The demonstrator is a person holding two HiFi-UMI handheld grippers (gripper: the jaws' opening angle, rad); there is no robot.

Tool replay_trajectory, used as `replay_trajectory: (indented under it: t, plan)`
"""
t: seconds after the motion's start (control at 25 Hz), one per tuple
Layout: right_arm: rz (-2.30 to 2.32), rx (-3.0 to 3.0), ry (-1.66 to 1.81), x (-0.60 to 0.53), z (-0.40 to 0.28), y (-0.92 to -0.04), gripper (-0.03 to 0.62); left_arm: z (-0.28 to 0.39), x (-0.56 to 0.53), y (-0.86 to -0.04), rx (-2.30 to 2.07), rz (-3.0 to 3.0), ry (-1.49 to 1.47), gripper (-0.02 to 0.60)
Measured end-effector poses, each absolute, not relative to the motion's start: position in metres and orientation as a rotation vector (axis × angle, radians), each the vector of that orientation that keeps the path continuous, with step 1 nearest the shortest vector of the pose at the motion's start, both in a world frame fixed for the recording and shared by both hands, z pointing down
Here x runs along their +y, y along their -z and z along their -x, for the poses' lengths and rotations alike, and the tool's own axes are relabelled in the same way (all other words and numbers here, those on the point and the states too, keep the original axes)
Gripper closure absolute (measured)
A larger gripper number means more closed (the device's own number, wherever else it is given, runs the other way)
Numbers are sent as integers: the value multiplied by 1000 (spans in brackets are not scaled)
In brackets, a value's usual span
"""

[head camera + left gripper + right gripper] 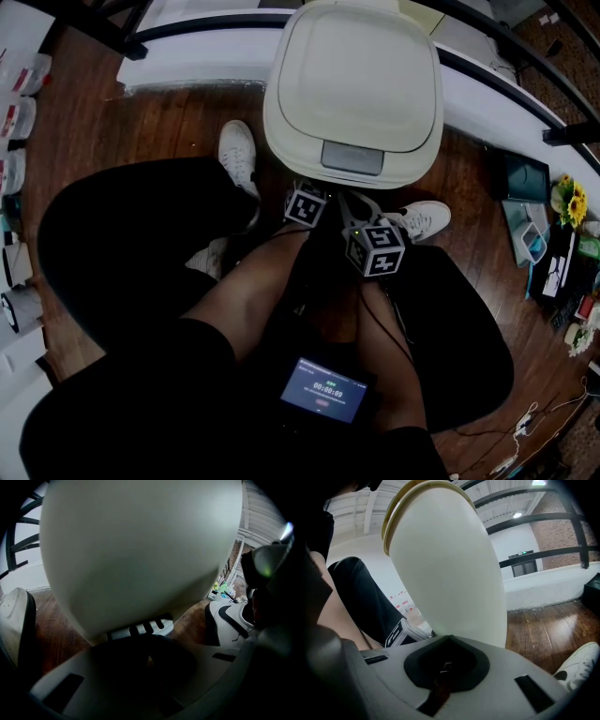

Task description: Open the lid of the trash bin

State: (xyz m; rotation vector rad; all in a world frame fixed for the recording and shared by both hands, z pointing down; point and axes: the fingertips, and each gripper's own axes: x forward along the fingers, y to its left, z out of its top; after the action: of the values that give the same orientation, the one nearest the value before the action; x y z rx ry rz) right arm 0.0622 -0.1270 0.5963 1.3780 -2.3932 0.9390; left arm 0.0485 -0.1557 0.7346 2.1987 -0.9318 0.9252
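I am seated, looking steeply down at a cream trash bin (pixel 281 112) that stands on the dark wooden floor (pixel 178 122) just in front of my knees. Its lid (pixel 356 75) lies flat and closed, with a grey panel (pixel 352 157) at the front edge nearest me. Both tools are held low, side by side, at the foot of the bin's front. My left tool (pixel 149 654) is clenched with nothing between its jaws. In the left gripper view the bin's rounded wall fills most of the picture, and a pale foot pedal (pixel 140 629) with black ribs sits just beyond the jaw tips; I cannot tell whether they touch it. My right tool (pixel 445 662) is also clenched on nothing, its jaws pressed together, and the bin wall rises directly behind them. My white shoes rest on the floor on either side of the bin's base, the left shoe (pixel 238 155) and the right shoe (pixel 422 219). A small lit screen (pixel 323 388) sits on my lap.
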Motion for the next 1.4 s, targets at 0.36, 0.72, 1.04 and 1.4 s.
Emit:
replay_trajectory:
  t: [0.36,0.72,1.04,1.4]
  plan:
    - [-1377,-2390,-942,-127,-62,-597,577,-46,-154,-737,-942,-2167,-938,557]
    - [-1383,-2391,-934,-127,-64,-598,577,-48,-154,-739,-942,-2148,-928,557]
    - [-1379,-2387,-936,-127,-63,-598,577,-50,-154,-739,-949,-2135,-923,558]
    - [-1379,-2385,-937,-127,-64,-600,577,-49,-156,-746,-931,-2104,-967,560]
